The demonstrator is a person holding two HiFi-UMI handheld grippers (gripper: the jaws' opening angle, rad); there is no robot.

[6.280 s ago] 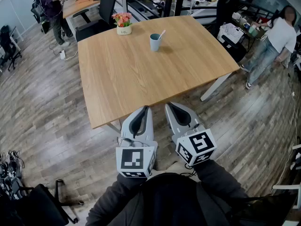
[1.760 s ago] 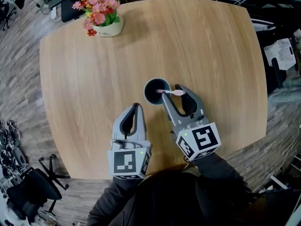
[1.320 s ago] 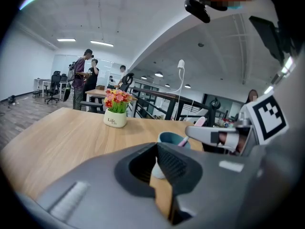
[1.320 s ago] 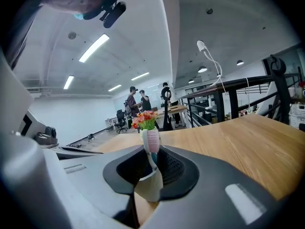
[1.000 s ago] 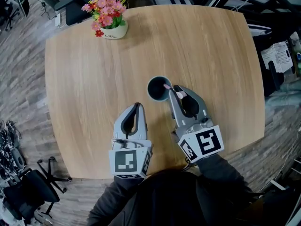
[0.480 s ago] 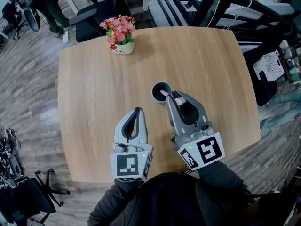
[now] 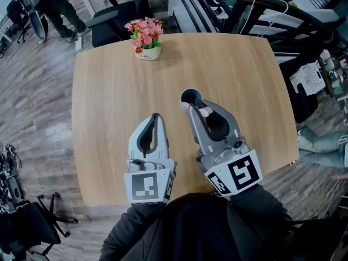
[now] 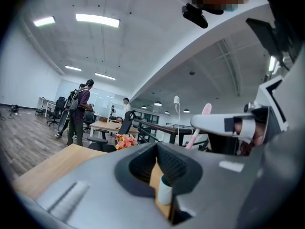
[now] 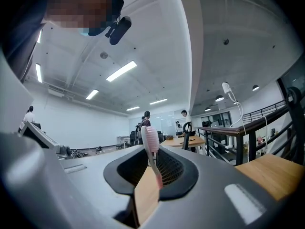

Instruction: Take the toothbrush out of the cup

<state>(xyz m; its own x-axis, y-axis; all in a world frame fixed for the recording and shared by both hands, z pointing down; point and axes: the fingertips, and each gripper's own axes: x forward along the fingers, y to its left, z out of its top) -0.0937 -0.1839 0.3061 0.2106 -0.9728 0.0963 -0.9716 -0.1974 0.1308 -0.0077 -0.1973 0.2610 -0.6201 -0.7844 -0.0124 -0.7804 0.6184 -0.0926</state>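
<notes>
- R gripper [image 7: 194, 109]: clenched on pink toothbrush [image 9: 151, 142]. In the right gripper view the brush stands approx upright between the jaws, bristle head on top, stem pinched at the pads.
- Lower tip of the brush shows against bare wood of the table [image 7: 109, 102] in that view.
- Head view: brush sits centre frame, at the near rim of the cup [image 7: 189, 96]. R gripper tips overlap that rim in frame. Can't tell from this angle whether brush and cup touch.
- Cup: upright on table, centre of frame, dark inside. Also seen small through the slit of the L jaws in the left gripper view, w/ the brush well above it at frame right.
- L gripper [image 7: 156, 116]: jaws drawn together, nothing between them. Lower left of the cup in the head view, apart from it, beside R gripper.
- Flower pot [image 7: 147, 41]: far edge of table, upper-centre frame, well apart from cup and both grippers.
</notes>
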